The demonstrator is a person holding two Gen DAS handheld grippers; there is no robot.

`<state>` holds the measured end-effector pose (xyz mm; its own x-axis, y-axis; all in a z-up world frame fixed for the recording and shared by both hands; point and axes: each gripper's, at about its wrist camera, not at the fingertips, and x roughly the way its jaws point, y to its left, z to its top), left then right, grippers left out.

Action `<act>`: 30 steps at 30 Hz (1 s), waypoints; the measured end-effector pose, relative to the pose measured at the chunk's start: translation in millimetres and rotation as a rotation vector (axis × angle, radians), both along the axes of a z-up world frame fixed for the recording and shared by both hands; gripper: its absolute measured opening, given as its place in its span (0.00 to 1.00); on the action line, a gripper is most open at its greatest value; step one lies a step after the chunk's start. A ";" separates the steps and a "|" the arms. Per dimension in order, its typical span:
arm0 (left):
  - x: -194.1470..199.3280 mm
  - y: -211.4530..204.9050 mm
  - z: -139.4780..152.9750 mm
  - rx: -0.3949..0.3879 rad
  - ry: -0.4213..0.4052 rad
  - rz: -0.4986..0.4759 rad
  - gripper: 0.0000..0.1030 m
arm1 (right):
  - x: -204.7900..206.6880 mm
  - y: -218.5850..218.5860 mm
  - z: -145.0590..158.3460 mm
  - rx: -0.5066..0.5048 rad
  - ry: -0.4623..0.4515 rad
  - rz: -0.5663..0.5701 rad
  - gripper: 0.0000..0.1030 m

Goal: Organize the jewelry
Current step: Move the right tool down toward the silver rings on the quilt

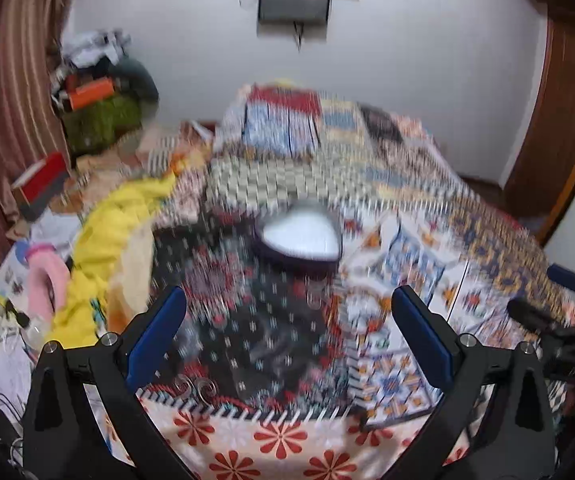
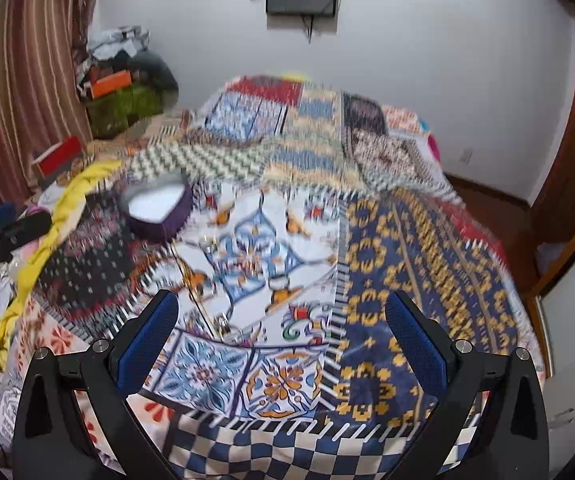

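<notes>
While both frames smear with motion, a patchwork bedspread (image 2: 367,240) covers the bed, a heart-shaped purple box (image 1: 298,240) with white lining sits open mid-bed, and small jewelry pieces (image 2: 223,324) lie near; left gripper (image 1: 287,332) and right gripper (image 2: 281,336) hover released, empty.
</notes>
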<state>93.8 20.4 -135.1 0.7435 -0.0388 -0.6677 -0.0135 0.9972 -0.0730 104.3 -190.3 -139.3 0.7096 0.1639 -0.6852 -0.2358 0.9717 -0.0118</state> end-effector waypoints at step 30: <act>67.8 -35.0 -60.4 -0.106 0.212 -0.206 0.33 | 44.1 23.5 -59.3 -0.001 0.202 0.192 0.54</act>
